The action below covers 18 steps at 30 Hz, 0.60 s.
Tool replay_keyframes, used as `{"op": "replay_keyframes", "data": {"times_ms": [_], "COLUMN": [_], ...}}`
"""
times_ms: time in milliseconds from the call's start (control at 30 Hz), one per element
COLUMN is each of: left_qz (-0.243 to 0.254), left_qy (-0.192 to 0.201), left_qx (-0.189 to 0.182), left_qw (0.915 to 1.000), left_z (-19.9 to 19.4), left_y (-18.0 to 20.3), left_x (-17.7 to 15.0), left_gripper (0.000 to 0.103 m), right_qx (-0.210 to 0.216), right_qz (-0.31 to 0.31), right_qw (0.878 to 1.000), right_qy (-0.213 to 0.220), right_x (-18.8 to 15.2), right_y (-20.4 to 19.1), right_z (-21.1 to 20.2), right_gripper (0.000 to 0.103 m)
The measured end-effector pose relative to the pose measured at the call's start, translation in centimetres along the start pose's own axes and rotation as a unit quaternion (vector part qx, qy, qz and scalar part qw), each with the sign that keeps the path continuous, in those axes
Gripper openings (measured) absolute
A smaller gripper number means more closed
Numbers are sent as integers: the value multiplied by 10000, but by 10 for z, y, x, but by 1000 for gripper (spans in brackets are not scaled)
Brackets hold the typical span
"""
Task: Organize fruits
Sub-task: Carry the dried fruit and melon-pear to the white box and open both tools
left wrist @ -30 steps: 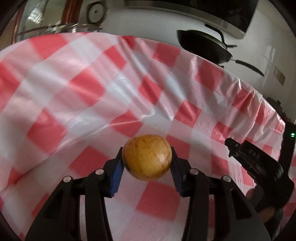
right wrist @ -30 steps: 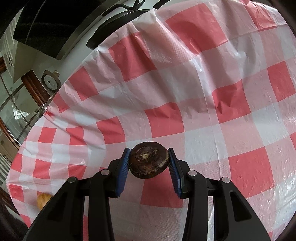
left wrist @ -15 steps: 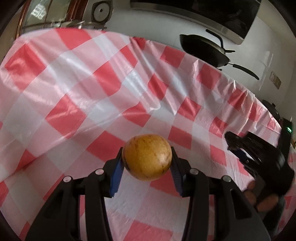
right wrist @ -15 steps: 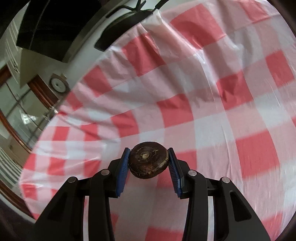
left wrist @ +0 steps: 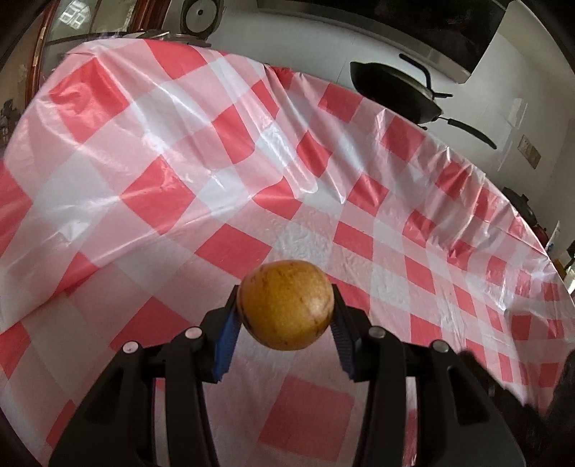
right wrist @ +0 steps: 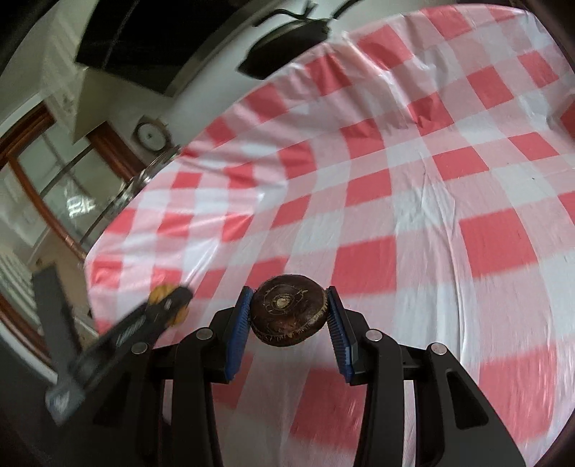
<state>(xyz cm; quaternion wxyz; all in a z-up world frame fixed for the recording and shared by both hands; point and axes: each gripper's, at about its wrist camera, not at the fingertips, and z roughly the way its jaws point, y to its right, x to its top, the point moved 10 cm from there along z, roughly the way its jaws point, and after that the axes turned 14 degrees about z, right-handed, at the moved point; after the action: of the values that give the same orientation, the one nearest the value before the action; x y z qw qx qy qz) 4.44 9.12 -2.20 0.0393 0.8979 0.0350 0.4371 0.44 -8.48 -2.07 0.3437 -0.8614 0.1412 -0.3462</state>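
The table (left wrist: 179, 151) wears a red and white checked plastic cloth (left wrist: 323, 222) with shiny wrinkles in it. Far off to the left is a round dial (left wrist: 199, 12) on the wall, and far to the right one black pan (left wrist: 393, 91) hangs past the edge of the table.

The left hand-held gripper (left wrist: 286, 316) is closed on one round yellow-brown fruit (left wrist: 286, 304) with little dark spots. Its two blue pads (left wrist: 225, 345) press on both sides of the fruit, which is up off the cloth. A dark blurry shape sits at the right edge of this view, but I cannot tell what it is.

In the right wrist view, the left hand-held gripper shows as a blur at the near left, with the yellow fruit in it. The right hand-held gripper (right wrist: 288, 312) squeezes one dark brown, flat round fruit (right wrist: 288, 309) between its blue pads (right wrist: 337, 341), held above the cloth. Nothing stands on the cloth in front of either fruit. So there are two fruits, one in each hand-held gripper.
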Motion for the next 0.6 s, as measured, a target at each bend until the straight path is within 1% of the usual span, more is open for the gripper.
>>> {"op": "replay_keyframes", "data": {"times_ms": [133,233,367,467,533,600], "left_qz": [-17,-79,-231,-370,-294,-313], "left_qy": [141,214,198,378,394,396], "left_qx": [-50,-75,-120,-128,-55,-115], "left_qw": [9999,9997,9995,9985,9988,9987], "left_z": [-14,-23,-35,-56,-69,-83], "left_y": [-5,-10,-20,-32,-39,-45], "left_x": [-6,-10,-18,-23,-30,-38], "left_gripper": [47,47,47,47,47,47], "right_qx": [178,305,394,457,489,535], "right_qz": [-229,-314,-263,-319,-444,-528], "right_qw": [9996,9990,9988,9983,9976,9968], "right_qy": [-40,-33,-116,-184,-226,-277], "right_x": [-27,-36,-46,-55,-64,-73], "right_y": [-11,-18,-18,-22,-27,-32], "right_z": [-20,-30,-39,-45,-50,-53], "right_gripper": [41,41,41,41,41,41]}}
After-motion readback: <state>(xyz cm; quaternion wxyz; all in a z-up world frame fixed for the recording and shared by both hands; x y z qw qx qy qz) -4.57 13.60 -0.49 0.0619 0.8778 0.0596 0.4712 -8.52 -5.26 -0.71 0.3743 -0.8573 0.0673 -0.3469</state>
